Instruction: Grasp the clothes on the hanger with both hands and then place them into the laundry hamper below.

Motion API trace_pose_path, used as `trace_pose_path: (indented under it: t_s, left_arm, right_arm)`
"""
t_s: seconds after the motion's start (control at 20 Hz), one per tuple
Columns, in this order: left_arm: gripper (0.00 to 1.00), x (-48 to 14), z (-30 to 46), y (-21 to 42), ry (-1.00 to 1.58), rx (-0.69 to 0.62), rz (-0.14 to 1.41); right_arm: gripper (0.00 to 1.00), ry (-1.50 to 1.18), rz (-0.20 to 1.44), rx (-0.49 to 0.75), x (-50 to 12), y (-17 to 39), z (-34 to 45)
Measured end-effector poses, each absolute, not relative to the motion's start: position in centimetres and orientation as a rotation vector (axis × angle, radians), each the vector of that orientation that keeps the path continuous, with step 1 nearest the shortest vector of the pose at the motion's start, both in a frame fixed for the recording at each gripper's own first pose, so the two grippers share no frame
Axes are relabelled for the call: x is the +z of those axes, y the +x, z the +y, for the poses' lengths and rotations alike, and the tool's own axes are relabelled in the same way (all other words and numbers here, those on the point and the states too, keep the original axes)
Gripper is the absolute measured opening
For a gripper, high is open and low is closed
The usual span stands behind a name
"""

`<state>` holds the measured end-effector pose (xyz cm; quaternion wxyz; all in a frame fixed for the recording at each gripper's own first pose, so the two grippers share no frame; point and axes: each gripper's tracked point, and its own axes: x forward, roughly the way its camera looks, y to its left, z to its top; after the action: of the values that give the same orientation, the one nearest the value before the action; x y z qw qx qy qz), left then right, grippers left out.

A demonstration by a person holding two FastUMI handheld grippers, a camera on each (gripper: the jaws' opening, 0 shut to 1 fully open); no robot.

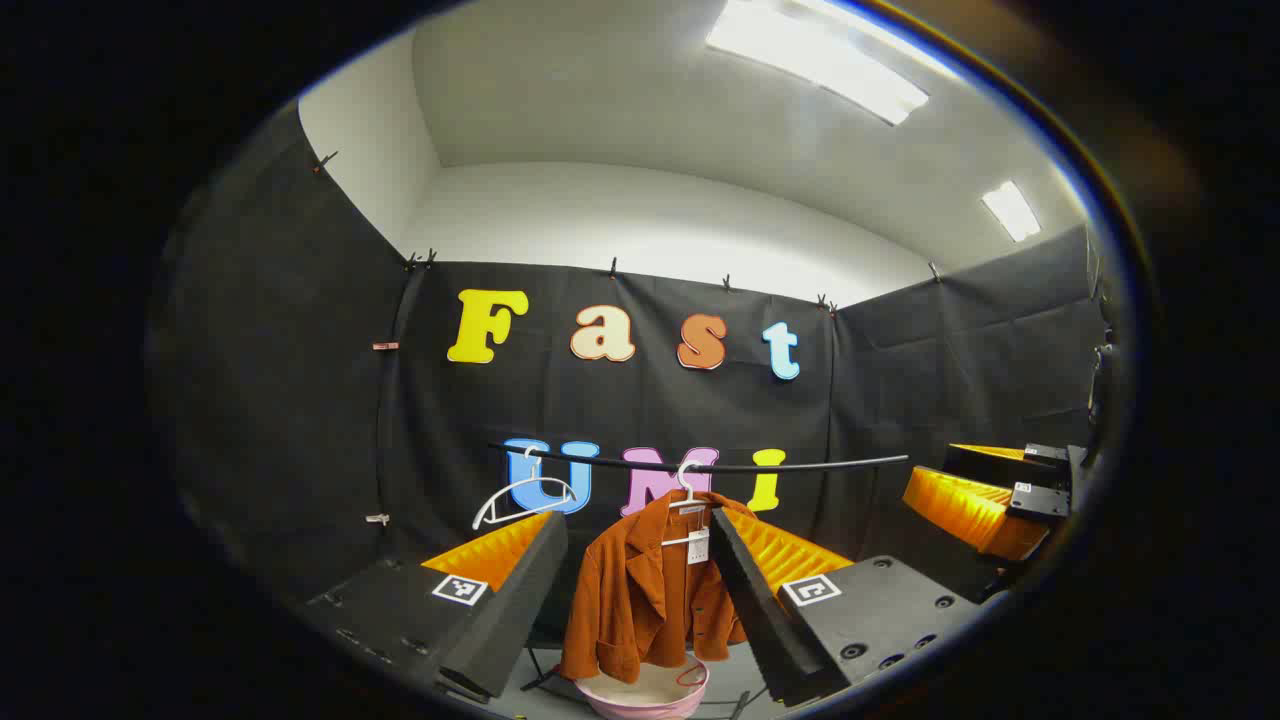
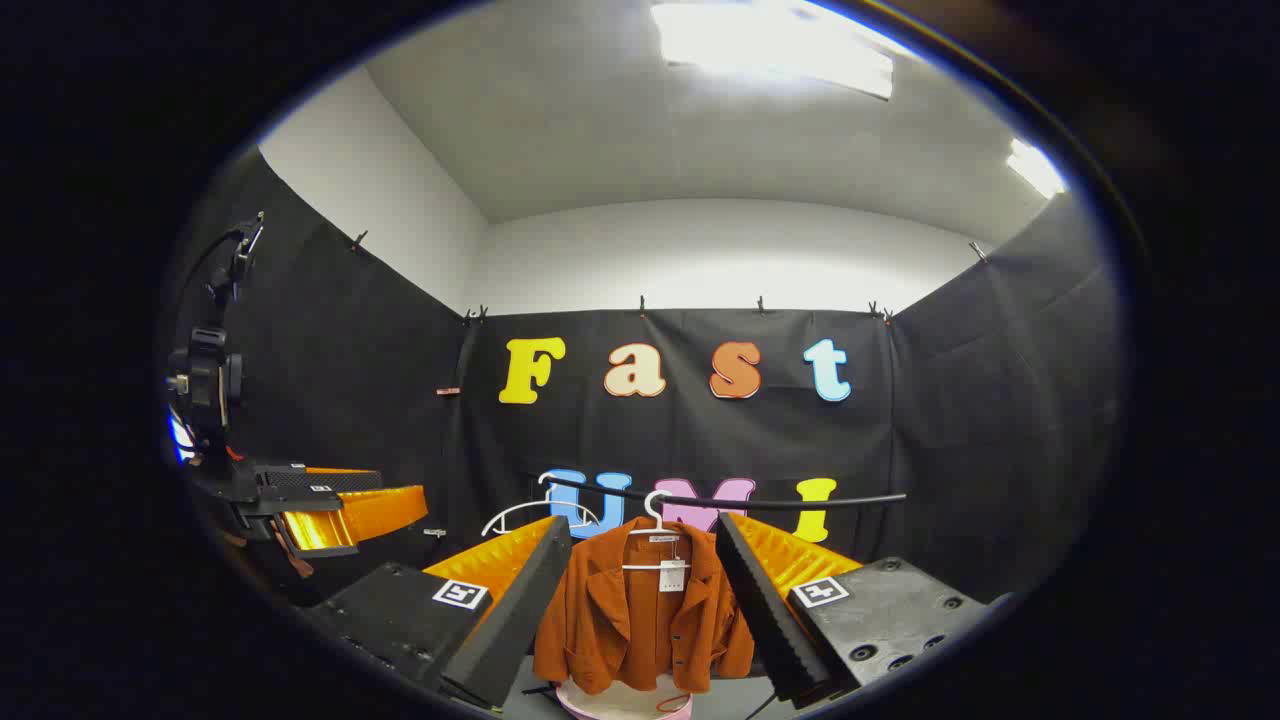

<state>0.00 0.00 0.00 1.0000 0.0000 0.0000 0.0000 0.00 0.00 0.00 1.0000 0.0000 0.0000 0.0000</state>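
Note:
A rust-brown jacket [image 1: 640, 590] hangs on a white hanger [image 1: 688, 495] from a black rail [image 1: 800, 465], above a pink laundry hamper [image 1: 645, 695]. My left gripper [image 1: 638, 520] is open; the jacket shows between its fingers but farther off, untouched. In the right gripper view the same jacket [image 2: 640, 620] hangs centred over the hamper [image 2: 625, 708], and my right gripper [image 2: 642, 522] is open too, short of the cloth. The right gripper [image 1: 935, 485] also appears at the far right of the left gripper view, and the left gripper [image 2: 415, 505] at the left of the right gripper view.
An empty white hanger [image 1: 525, 495] hangs on the rail left of the jacket, seen also as the empty hanger [image 2: 540, 512] in the right gripper view. Black cloth walls close the booth on three sides. A dark stand leg [image 1: 540, 675] shows beside the hamper.

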Motion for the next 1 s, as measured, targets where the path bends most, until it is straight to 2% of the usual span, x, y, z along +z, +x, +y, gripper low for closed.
trace_pose_path:
  t_s: [0.05, 0.5, 1.0]
  left_arm:
    - [0.91, -0.2, -0.3, 0.1, 0.005, -0.005, 0.007]
    - [0.91, -0.3, -0.3, 0.5, 0.013, 0.000, 0.017]
    - [0.92, -0.3, -0.8, 0.5, 0.010, -0.026, 0.008]
  right_arm:
    - [0.94, 0.001, 0.001, 0.002, -0.1, 0.2, 0.0]
    - [0.94, 0.005, -0.002, 0.004, -0.4, 1.8, -0.1]
    - [0.94, 0.000, 0.002, -0.014, -0.1, 1.3, -0.2]
